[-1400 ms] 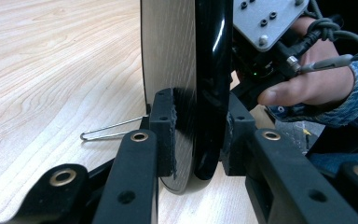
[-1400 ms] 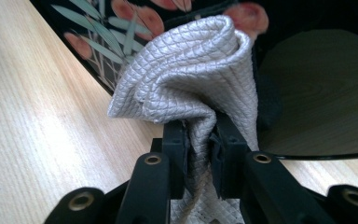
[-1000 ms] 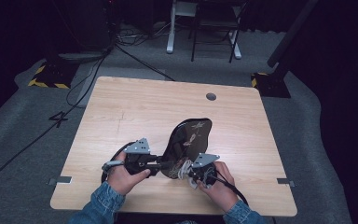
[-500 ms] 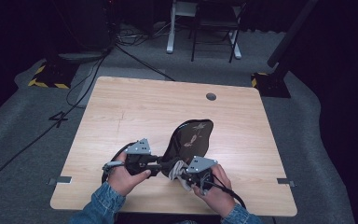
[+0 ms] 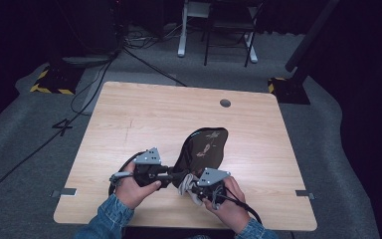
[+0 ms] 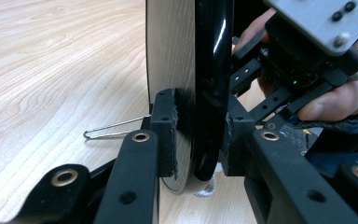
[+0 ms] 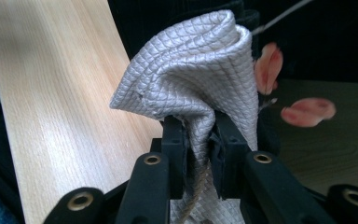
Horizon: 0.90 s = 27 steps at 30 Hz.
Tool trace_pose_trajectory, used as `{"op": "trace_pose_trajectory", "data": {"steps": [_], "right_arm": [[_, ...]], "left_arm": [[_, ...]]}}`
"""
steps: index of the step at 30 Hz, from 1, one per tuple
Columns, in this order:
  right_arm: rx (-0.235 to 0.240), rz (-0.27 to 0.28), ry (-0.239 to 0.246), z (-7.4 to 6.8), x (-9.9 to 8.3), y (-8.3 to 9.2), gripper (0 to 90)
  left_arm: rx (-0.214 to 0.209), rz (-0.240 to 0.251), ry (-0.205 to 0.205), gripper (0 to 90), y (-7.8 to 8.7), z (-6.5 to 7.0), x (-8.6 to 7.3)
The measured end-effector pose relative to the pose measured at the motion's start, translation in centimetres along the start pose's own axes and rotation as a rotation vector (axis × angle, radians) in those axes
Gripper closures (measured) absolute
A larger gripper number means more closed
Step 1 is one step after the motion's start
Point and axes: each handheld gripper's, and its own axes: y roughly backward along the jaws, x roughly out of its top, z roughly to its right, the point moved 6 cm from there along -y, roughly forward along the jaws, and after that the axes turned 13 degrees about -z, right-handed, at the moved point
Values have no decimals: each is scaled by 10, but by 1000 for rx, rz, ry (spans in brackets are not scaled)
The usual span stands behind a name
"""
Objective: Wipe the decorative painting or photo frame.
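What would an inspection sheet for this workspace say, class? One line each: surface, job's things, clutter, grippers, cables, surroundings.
Surface: light wooden table, round hole near far edge.
Job's things: black tray with flower pattern, propped on edge; grey quilted cloth, bunched against it.
Clutter: thin wire clip lying on the table beside the tray.
Grippers: left gripper shut on tray edge; right gripper shut on cloth.
Cables: one trails from the right gripper; several on the floor.
Surroundings: grey carpet, chair legs, hazard-striped stand bases.
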Motion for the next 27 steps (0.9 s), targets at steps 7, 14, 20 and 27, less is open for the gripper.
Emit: {"op": "trace_pose_trajectory", "data": {"steps": [7, 14, 20, 27], "right_arm": [[14, -51, -9, 0, -7, -10, 781], [1, -77, 10, -2, -8, -12, 777], [0, -15, 38, -10, 1, -6, 777], [17, -25, 34, -11, -1, -11, 784]], "left_arm": [[-2, 1, 0, 723, 0, 0, 0], [22, 3, -5, 735, 0, 0, 0], [41, 1, -1, 766, 1, -1, 1], [41, 2, 8, 768, 1, -2, 1]]}}
